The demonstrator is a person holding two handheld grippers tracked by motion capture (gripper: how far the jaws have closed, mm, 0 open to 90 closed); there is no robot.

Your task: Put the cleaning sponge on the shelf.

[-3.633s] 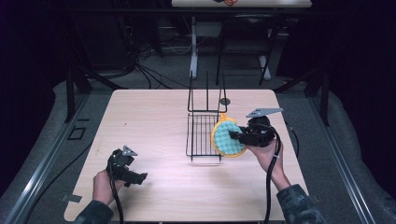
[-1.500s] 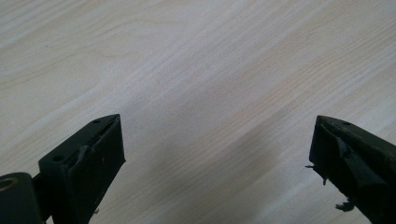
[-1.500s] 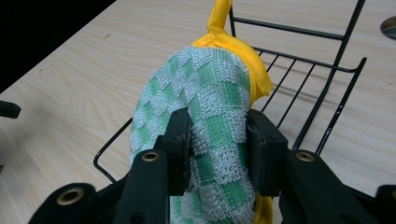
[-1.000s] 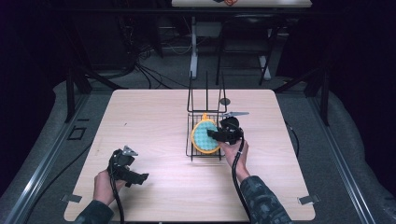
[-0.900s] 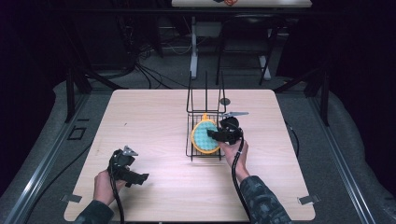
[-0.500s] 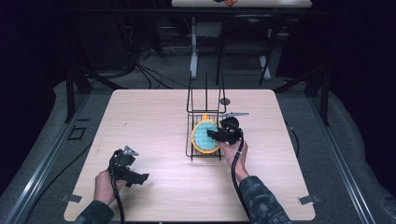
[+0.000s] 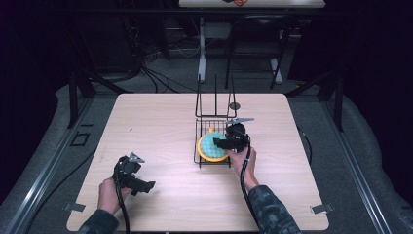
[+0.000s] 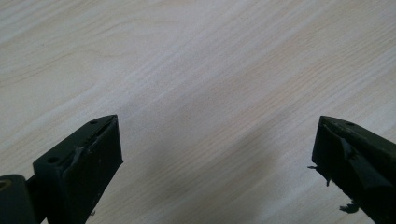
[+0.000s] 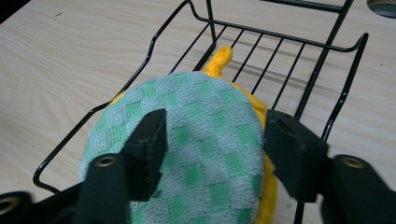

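Note:
A round pot holder, green-checked with a yellow rim and loop, lies in the black wire rack near the table's middle. My right gripper hovers right over it from the rack's right side. In the right gripper view the pot holder lies below the parted jaws of the right gripper: the left jaw sits over the cloth, the right jaw beside its yellow edge. The rack's wire rim runs behind. My left gripper rests open near the front left, its jaws wide over bare wood.
The rack has tall upright wires at its far end. A small dark round disc lies on the wooden table just behind the rack. Black frames, cables and another table stand beyond the far edge.
Since 3.6 s ago my right gripper has carried the pot holder leftward from beside the rack into it. Over the last second nothing has visibly moved. The left gripper has stayed put.

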